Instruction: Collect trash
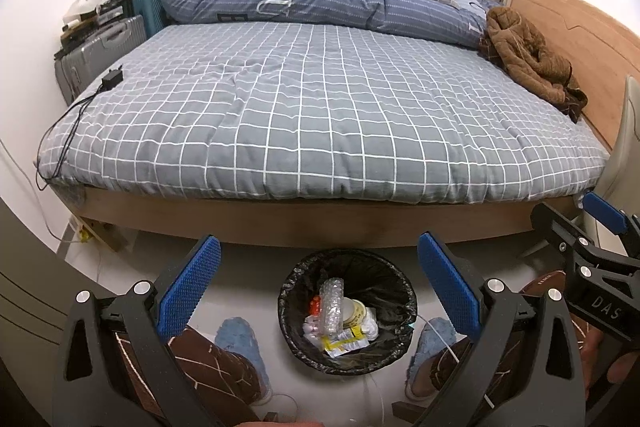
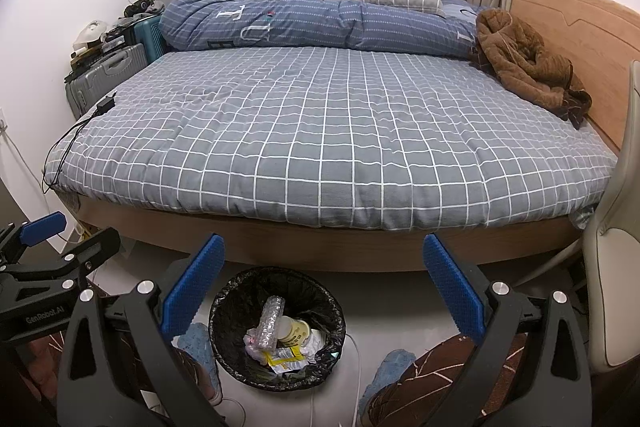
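While both grippers, left [image 1: 318, 277] and right [image 2: 324, 275], hung wide apart and empty, the round black-lined waste bin [image 1: 347, 313] sat low in frame, already holding bubble wrap [image 1: 333, 305] and wrappers. Collecting looked finished, judging by the bare grey checked bedspread [image 1: 320, 119]; any next move called for finding further litter.

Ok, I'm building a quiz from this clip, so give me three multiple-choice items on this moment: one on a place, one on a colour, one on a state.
1. Where is the trash bin?
A. on the bed
B. on the floor in front of the bed
C. on the suitcase

2. What colour is its bin liner?
A. black
B. white
C. yellow

3. How do the left gripper and right gripper stand?
A. both shut on trash
B. one open, one shut
C. both open, holding nothing

Answers: B, the bin stands below the bed edge, between the person's slippers; A, the film is dark and glossy; C, the blue fingers stand wide apart with nothing between them.
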The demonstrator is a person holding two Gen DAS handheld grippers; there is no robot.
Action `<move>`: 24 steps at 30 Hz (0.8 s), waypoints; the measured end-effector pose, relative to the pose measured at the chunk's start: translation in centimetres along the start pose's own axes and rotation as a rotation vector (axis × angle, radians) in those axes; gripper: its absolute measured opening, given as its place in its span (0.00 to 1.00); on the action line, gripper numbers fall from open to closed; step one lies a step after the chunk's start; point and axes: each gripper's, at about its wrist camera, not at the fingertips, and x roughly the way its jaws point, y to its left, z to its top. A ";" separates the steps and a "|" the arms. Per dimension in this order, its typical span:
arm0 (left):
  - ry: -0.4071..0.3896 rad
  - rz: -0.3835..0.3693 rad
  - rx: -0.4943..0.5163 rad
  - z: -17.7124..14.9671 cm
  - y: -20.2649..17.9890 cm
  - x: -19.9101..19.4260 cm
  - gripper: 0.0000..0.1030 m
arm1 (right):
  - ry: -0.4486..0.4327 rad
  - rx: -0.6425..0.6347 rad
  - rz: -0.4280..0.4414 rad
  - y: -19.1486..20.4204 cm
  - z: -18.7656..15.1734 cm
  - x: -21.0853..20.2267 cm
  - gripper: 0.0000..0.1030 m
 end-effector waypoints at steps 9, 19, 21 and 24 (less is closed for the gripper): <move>-0.003 0.014 0.009 -0.1 -0.3 0.0 0.94 | 0.003 0.007 0.002 0.3 -0.1 0.3 0.93; 0.010 0.013 0.015 -0.1 -0.3 0.1 0.94 | 0.002 0.007 0.002 0.3 0.0 0.3 0.93; 0.011 0.014 0.016 -0.1 -0.3 0.1 0.94 | 0.003 0.008 0.001 0.3 0.0 0.3 0.93; 0.011 0.012 0.018 -0.1 -0.3 0.1 0.94 | 0.003 0.008 0.002 0.3 0.0 0.4 0.93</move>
